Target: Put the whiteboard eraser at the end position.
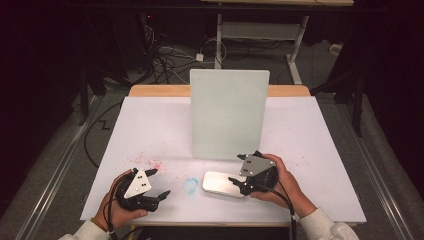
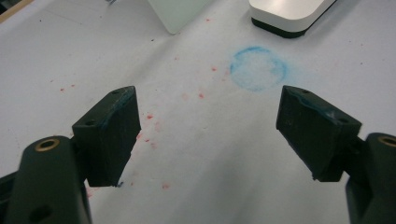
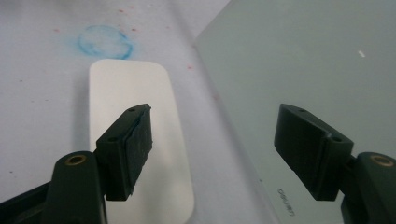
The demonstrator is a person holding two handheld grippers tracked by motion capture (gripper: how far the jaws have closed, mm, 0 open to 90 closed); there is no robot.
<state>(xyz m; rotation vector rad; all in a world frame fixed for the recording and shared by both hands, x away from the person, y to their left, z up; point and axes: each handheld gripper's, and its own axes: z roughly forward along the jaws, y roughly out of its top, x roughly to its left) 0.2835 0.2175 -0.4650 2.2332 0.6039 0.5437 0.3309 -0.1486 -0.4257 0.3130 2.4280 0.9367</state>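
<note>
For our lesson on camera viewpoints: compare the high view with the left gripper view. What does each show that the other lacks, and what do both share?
High view alone: the whole pale upright board, both hands, the right tongs open over the white mouse, the floor cables.

Left gripper view alone: the left tongs' inner pads close up, open and empty.

Both: the blue ring stain, red specks, white table cover, the mouse.

Left claw (image 2: pixel 208 135) stands wide open, nothing between its jaws, over the white table (image 2: pixel 56 56). Blue chalk ring (image 2: pixel 258 68) lies beyond, red specks (image 2: pixel 150 116) scattered nearer. White rounded block (image 2: pixel 289 14) at far right; pale panel corner (image 2: pixel 177 14) far centre.
</note>
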